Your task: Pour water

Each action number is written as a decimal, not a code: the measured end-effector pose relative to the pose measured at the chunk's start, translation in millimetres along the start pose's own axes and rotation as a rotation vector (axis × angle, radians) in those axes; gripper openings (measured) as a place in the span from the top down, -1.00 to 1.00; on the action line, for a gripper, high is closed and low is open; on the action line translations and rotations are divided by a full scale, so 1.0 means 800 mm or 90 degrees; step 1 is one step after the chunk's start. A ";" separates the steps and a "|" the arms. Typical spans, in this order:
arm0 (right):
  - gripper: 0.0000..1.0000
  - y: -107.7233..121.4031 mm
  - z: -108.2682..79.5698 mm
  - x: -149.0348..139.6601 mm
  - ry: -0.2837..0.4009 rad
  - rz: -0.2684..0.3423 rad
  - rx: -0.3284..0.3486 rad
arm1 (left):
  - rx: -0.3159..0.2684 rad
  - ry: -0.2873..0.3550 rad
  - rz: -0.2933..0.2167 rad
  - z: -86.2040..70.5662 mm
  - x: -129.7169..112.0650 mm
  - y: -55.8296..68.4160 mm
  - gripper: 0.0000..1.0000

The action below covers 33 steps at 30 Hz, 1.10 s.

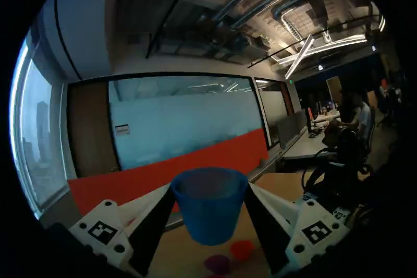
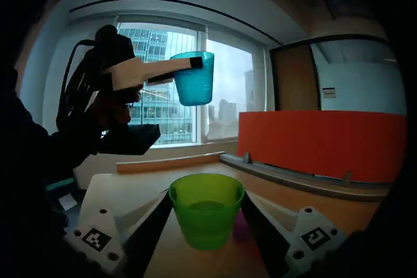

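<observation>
Two cups are clamped: the left gripper point(image 1: 208, 190) holds a blue plastic cup point(image 1: 209, 213) upright and high, the right gripper point(image 2: 206, 195) a translucent green plastic cup point(image 2: 207, 218) low over the wooden table point(image 2: 130, 189), so the pour looks unstarted; next, bring blue above green and tip

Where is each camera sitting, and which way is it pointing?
Left gripper view: rides on the left claw, looking along its fingers past the blue cup they clamp, toward an orange band on a glass wall.
Right gripper view: rides on the right claw, looking past its clamped green cup toward the window; a hand shows at left.
Shared: the blue cup in the left claw, and the orange band.
</observation>
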State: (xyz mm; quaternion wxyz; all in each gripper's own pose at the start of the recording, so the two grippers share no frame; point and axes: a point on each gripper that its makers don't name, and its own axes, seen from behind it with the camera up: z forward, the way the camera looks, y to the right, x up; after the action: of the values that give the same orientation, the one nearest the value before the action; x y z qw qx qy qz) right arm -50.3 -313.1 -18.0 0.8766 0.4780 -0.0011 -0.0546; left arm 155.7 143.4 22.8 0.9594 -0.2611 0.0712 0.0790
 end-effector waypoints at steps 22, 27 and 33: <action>-0.82 0.000 -0.015 0.006 -0.011 -0.002 -0.011 | -0.012 -0.032 -0.099 -0.010 -0.048 -0.001 -0.75; -0.82 0.004 -0.024 0.007 -0.019 -0.001 -0.020 | -0.015 -0.041 -0.109 -0.017 -0.065 0.003 -0.75; -0.82 0.011 -0.039 0.008 -0.026 0.001 -0.033 | -0.025 -0.058 -0.123 -0.027 -0.090 0.016 -0.75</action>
State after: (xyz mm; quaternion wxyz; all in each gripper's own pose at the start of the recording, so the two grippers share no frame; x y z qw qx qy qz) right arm -41.4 -282.6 -27.8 0.8886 0.4540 -0.0178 -0.0632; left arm 80.8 135.4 10.8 0.9595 -0.2818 0.0001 -0.0006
